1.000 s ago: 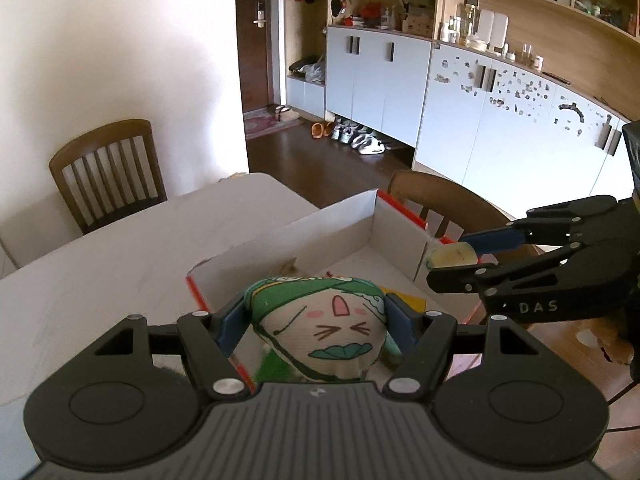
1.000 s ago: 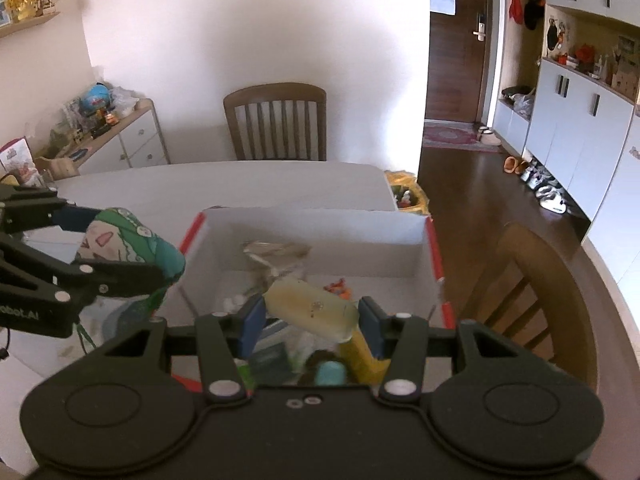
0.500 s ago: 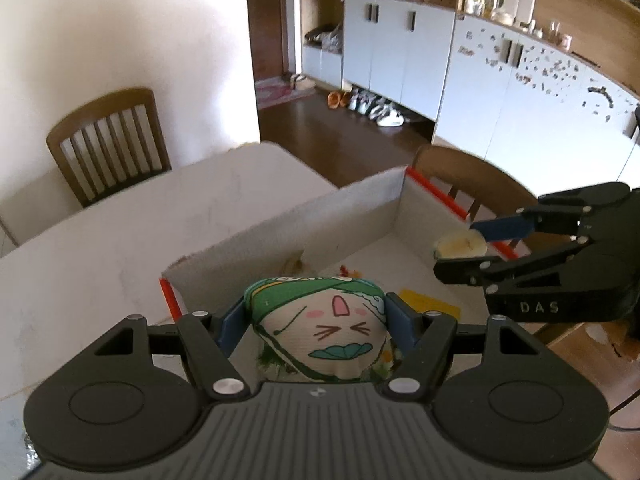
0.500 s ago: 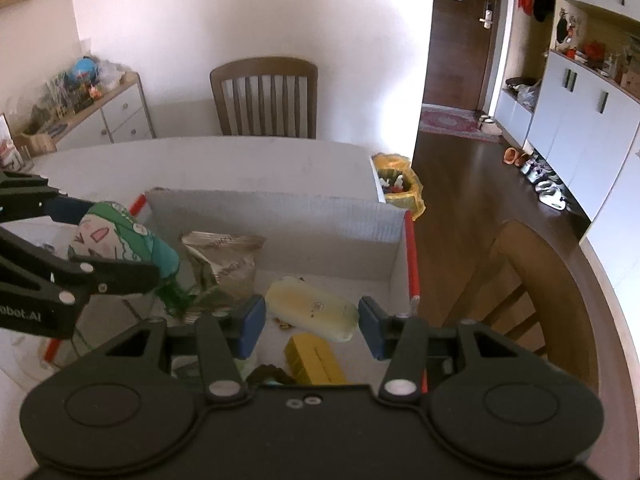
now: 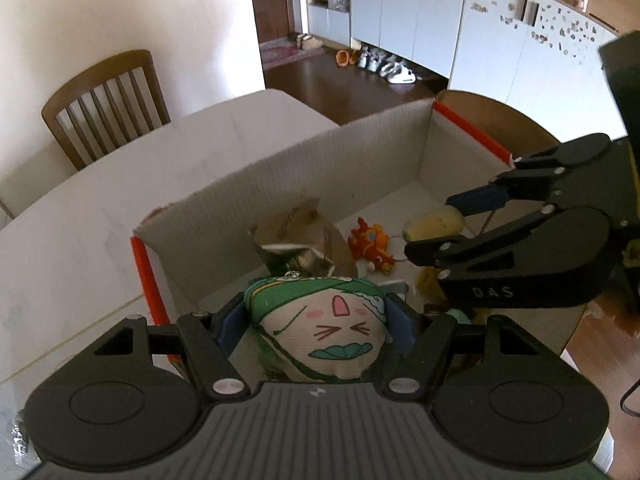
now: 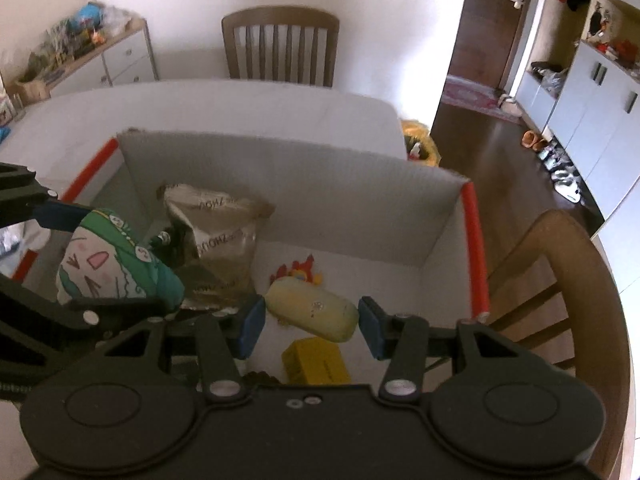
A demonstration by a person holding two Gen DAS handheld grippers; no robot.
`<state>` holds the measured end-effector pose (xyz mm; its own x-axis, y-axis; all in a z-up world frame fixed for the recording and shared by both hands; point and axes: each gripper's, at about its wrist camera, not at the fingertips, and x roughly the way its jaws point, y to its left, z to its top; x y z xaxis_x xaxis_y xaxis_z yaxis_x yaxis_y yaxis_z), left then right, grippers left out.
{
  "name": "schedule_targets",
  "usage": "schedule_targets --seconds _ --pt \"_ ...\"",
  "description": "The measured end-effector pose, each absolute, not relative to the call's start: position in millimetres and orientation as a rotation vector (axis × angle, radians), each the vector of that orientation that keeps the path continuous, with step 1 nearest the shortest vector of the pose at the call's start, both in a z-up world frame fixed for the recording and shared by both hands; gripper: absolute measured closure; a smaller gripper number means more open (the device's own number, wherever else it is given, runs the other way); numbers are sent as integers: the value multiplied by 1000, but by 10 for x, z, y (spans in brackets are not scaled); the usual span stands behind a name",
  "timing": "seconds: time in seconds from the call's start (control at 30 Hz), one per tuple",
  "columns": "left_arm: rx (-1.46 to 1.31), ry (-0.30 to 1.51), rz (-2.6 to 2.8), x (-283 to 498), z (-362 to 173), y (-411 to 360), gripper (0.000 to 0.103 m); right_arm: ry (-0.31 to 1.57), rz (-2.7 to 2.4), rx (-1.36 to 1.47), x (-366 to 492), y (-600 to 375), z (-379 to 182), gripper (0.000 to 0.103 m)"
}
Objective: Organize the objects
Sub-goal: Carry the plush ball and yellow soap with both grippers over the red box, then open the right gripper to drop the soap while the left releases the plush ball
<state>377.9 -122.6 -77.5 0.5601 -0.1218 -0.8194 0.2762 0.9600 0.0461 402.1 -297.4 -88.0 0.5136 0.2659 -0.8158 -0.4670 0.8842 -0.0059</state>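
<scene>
My left gripper (image 5: pixel 316 316) is shut on a green and cream cartoon-face plush (image 5: pixel 326 332) and holds it over the near left part of an open white cardboard box (image 5: pixel 320 156) with red-taped corners. The plush also shows in the right wrist view (image 6: pixel 108 260). My right gripper (image 6: pixel 311 320) holds a pale yellow oblong object (image 6: pixel 312 310) between its blue pads, over the box's right half; a small gap shows beside the right pad. From the left wrist view the same yellow object (image 5: pixel 434 222) sits between the right gripper's fingers (image 5: pixel 476 200).
Inside the box lie a crumpled tan snack bag (image 6: pixel 220 240), an orange toy figure (image 5: pixel 370 244) and a yellow block (image 6: pixel 316 362). The box stands on a white table (image 5: pixel 120 184). Wooden chairs stand at the far side (image 6: pixel 280 48) and at the right (image 6: pixel 560 300).
Both grippers have tilted down and moved over the box with their objects, so its inside and contents now show. The right gripper's pads look slightly wider around the yellow object.
</scene>
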Motion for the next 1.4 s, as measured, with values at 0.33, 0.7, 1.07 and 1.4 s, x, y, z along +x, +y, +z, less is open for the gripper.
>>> schedule_targets --seconds 0.33,0.7,1.07,1.4 --pt "176 1000 -230 3792 -962 -1242 30 1058 463 -249 4122 -2942 -1021 53" --pt "192 1009 -228 3805 -969 -1277 29 1071 458 -218 4171 -2996 -976 51" --pt "165 976 -228 3670 -839 -1244 24 1011 484 -165 3990 -3170 -824 42" --pt "137 902 -224 3414 -580 -1219 24 932 533 -120 3697 -3297 -543 42"
